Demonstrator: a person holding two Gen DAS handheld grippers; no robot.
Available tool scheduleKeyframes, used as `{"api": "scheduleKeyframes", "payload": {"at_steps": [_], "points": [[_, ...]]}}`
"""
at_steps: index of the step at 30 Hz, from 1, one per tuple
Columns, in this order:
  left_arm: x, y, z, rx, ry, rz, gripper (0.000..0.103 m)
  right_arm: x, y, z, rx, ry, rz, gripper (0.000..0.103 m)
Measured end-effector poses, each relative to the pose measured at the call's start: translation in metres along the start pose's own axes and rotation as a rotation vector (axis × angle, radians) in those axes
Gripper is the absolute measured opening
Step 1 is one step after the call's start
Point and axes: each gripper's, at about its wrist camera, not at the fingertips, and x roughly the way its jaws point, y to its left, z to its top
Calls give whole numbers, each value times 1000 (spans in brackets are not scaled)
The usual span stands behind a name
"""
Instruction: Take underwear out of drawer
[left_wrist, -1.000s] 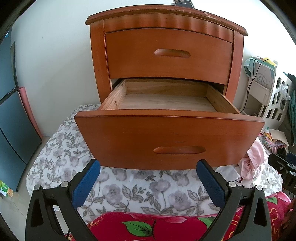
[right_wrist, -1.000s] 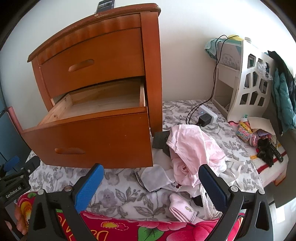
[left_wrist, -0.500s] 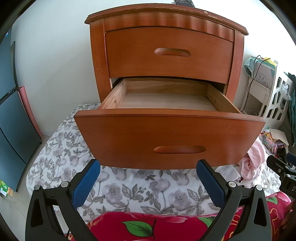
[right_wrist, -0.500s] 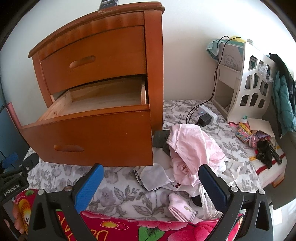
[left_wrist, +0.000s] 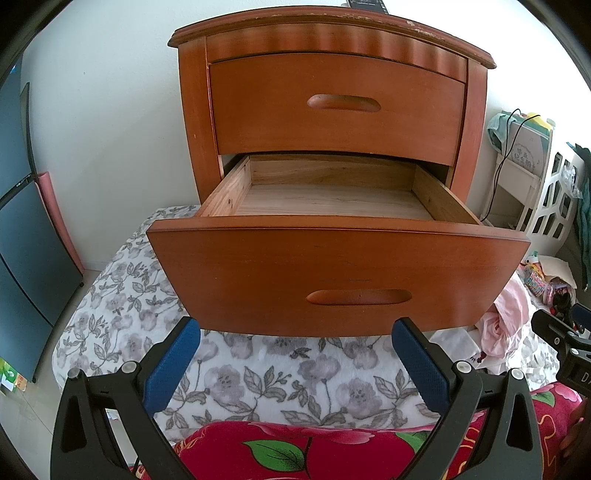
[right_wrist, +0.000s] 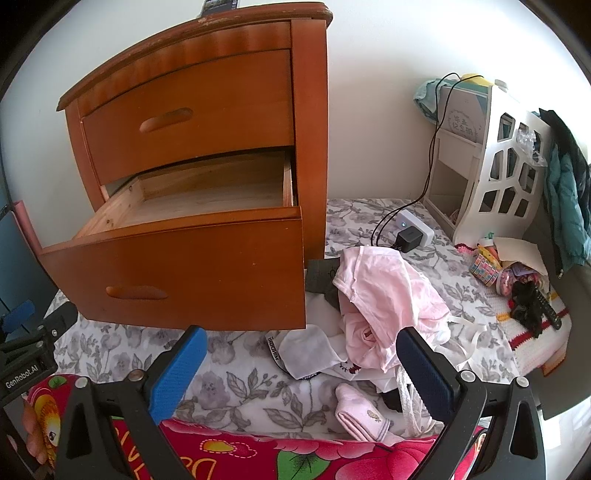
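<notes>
Through my left wrist camera, my left gripper (left_wrist: 295, 354) hangs with its blue pads spread wide and nothing between them, just below the front of the lower drawer (left_wrist: 338, 275) of the wooden nightstand (left_wrist: 332, 103). The drawer is pulled well out, and what I can see of its bare wood floor holds nothing. The near strip behind the front panel is hidden from this angle, so I can't swear that it is empty. At the right edge a bit of pink cloth peeks out beside the drawer.

Through my right wrist camera, my right gripper (right_wrist: 301, 360) is likewise wide open and holds nothing, hovering over the floral bedspread (right_wrist: 229, 387). This view shows what the left cannot: the underwear (right_wrist: 388, 306), pink and white pieces in a loose heap, lies on the bedspread just right of the nightstand and outside the drawer, with a small pink sock (right_wrist: 360, 415) near my right pad. The drawer floor looks bare from here too.

I judge the taking out done; at most, shutting the drawer is left.
</notes>
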Motion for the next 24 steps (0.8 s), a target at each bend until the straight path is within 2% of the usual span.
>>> {"api": "scheduleKeyframes", "payload": {"at_steps": [24], "points": [[0, 0, 0, 1, 1, 1, 103, 0, 0, 0, -6, -1, -2, 103]]}}
